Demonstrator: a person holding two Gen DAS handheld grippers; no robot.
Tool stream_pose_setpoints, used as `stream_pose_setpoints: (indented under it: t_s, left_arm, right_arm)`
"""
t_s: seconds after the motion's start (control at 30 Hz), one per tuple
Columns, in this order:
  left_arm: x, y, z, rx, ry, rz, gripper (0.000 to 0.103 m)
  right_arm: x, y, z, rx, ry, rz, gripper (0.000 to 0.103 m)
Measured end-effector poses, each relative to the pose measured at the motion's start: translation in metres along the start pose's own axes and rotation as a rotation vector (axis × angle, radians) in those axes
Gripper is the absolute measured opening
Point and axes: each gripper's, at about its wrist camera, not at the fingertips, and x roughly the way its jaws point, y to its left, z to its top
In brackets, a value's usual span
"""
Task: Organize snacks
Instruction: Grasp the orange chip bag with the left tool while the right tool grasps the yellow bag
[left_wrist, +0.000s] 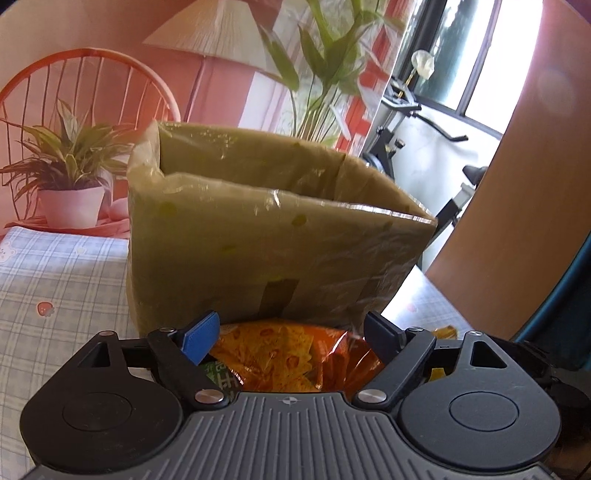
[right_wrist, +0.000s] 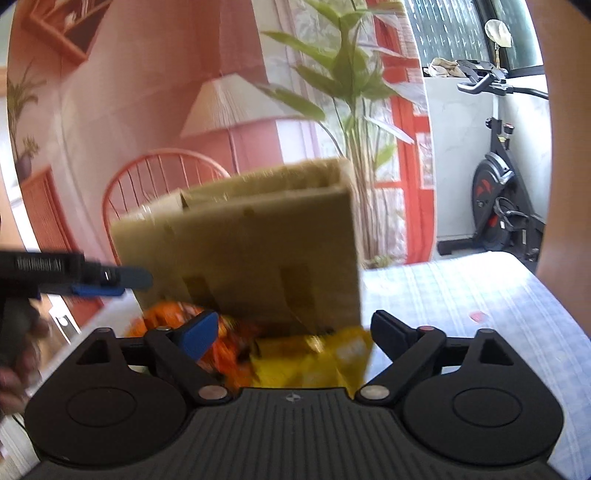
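Note:
A tall cardboard box (left_wrist: 273, 236), wrapped in clear tape and open at the top, stands on the table; it also shows in the right wrist view (right_wrist: 258, 243). An orange snack bag (left_wrist: 280, 358) lies in front of it, under my open left gripper (left_wrist: 291, 336), with a green packet (left_wrist: 218, 378) beside it. In the right wrist view a yellow snack bag (right_wrist: 314, 362) lies under my open right gripper (right_wrist: 291, 336), next to the orange bag (right_wrist: 173, 314). The left gripper (right_wrist: 110, 282) also shows at the left of that view. Neither gripper holds anything.
The table has a blue checked cloth (left_wrist: 55, 288) (right_wrist: 480, 295). A potted plant (left_wrist: 70, 184) and an orange chair (left_wrist: 85, 85) stand behind at left. An exercise bike (right_wrist: 498, 199) stands at the far right. A wooden panel (left_wrist: 517, 184) rises at the right.

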Motion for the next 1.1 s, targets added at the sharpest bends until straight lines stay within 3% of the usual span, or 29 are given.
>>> stream_pose_setpoints:
  t_s: [0.2,0.43,0.8,0.87,1.03,1.1]
  left_arm:
    - [0.009,0.008,-0.009,-0.045,0.05,-0.006,0.087]
    - [0.038,0.002,-0.012,0.018,0.122,0.0,0.089]
    - [0.049,0.002,-0.021,0.005,0.14,0.0,0.094]
    - [0.048,-0.001,-0.021,0.03,0.122,-0.009,0.091]
    - [0.045,0.0,-0.021,0.033,0.132,-0.036,0.071]
    - [0.043,0.0,-0.019,0.024,0.13,-0.032,0.067]
  right_arm:
    - [0.003,-0.011,-0.016,0.041,0.043,0.004,0.094]
    - [0.013,-0.014,-0.026,0.07,0.081,0.017,0.094]
    - [0.02,-0.022,-0.034,0.11,0.114,0.058,0.091]
    - [0.02,-0.022,-0.033,0.118,0.114,0.071,0.086]
    - [0.02,-0.023,-0.033,0.119,0.117,0.074,0.084]
    - [0.02,-0.024,-0.034,0.125,0.119,0.075,0.084]
